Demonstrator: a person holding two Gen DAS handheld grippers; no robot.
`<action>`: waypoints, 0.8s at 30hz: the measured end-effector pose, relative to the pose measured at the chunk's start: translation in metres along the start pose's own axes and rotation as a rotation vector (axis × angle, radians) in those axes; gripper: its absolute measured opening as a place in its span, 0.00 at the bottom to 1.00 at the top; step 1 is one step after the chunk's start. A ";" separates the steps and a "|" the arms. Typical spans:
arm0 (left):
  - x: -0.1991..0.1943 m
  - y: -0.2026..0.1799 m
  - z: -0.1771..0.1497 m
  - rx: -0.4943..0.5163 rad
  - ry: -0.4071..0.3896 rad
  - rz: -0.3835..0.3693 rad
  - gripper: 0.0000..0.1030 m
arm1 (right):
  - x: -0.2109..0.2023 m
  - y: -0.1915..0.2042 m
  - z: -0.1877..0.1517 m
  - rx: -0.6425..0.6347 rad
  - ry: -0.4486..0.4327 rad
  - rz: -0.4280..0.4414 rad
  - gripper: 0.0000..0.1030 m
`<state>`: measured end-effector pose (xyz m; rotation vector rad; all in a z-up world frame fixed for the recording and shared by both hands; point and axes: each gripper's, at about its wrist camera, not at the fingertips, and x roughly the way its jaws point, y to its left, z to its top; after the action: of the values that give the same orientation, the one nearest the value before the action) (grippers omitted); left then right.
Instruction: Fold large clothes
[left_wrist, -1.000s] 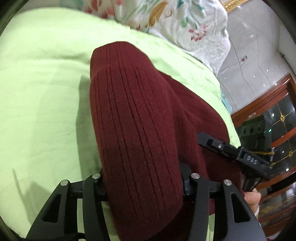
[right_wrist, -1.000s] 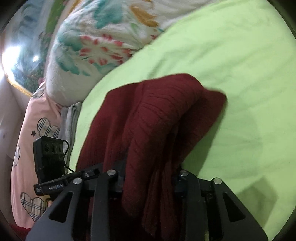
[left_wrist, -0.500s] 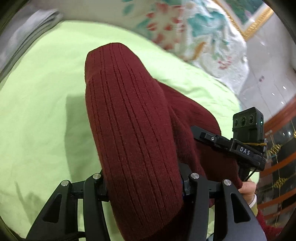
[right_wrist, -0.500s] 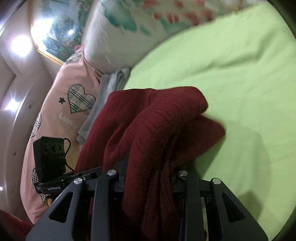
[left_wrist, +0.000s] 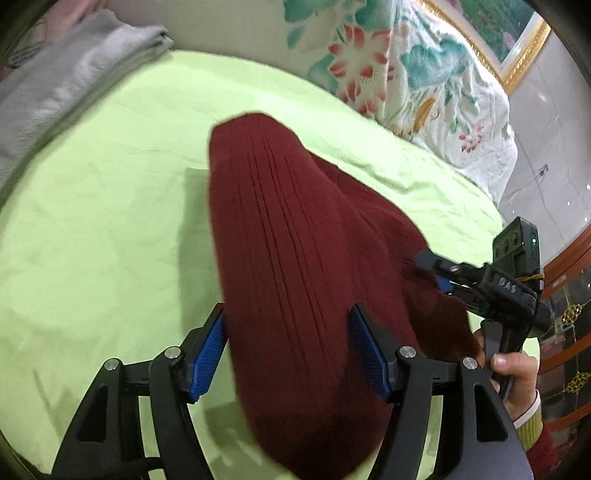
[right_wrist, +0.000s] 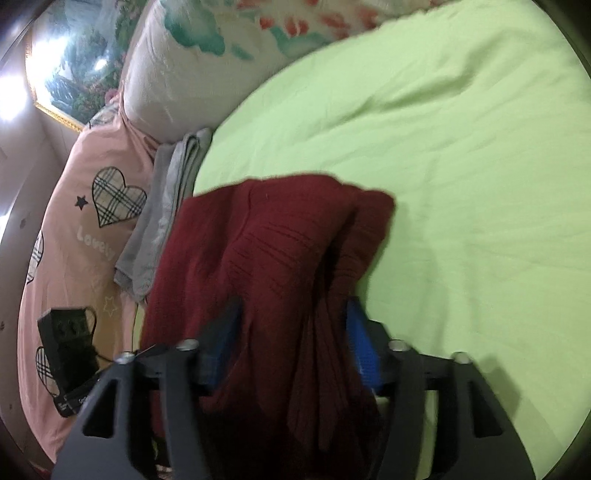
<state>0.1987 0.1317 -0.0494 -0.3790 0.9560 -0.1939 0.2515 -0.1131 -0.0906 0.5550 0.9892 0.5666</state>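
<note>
A dark red ribbed knit garment (left_wrist: 295, 266) lies bunched on a light green bedsheet (left_wrist: 103, 221), and both grippers stand over its near edge. In the left wrist view the left gripper (left_wrist: 291, 343) has just been opening its jaws; the blue pads (left_wrist: 208, 354) now stand apart with a thick fold of the garment between them. The cloth brushes the inner edge of each pad, but most of both blue faces shows bare, so the fold looks released rather than pinched. Ahead of these fingers the fold runs away to a rounded end on the sheet. To their right the right gripper (left_wrist: 428, 264) reaches into the garment's side, held by a hand (left_wrist: 513, 373) with a yellow-green cuff. Beyond the fingers to the left sits a folded grey cloth (left_wrist: 70, 74), and beyond to the right a floral quilt (left_wrist: 399, 66). In the right wrist view, which is blurred, the right gripper (right_wrist: 291, 343) has likewise just been opening its jaws, and a rumpled bundle of the garment (right_wrist: 280, 280) hangs loosely between its blue pads (right_wrist: 360, 350). To the left of these fingers lie the grey cloth (right_wrist: 166, 214) and a pink bedcover with plaid hearts (right_wrist: 74, 229); to the right stretches the green sheet (right_wrist: 461, 184).
</note>
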 end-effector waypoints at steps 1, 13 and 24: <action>-0.018 0.002 -0.011 0.003 -0.022 -0.008 0.64 | -0.011 0.002 -0.003 -0.003 -0.027 -0.004 0.71; -0.041 -0.014 -0.103 0.148 -0.046 0.176 0.64 | -0.045 0.031 -0.033 -0.031 -0.079 0.066 0.71; -0.021 -0.038 -0.099 0.262 -0.166 0.372 0.54 | -0.008 0.031 -0.019 -0.084 -0.032 -0.064 0.60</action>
<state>0.1052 0.0811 -0.0701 0.0268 0.8085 0.0517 0.2255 -0.0922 -0.0738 0.4549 0.9450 0.5386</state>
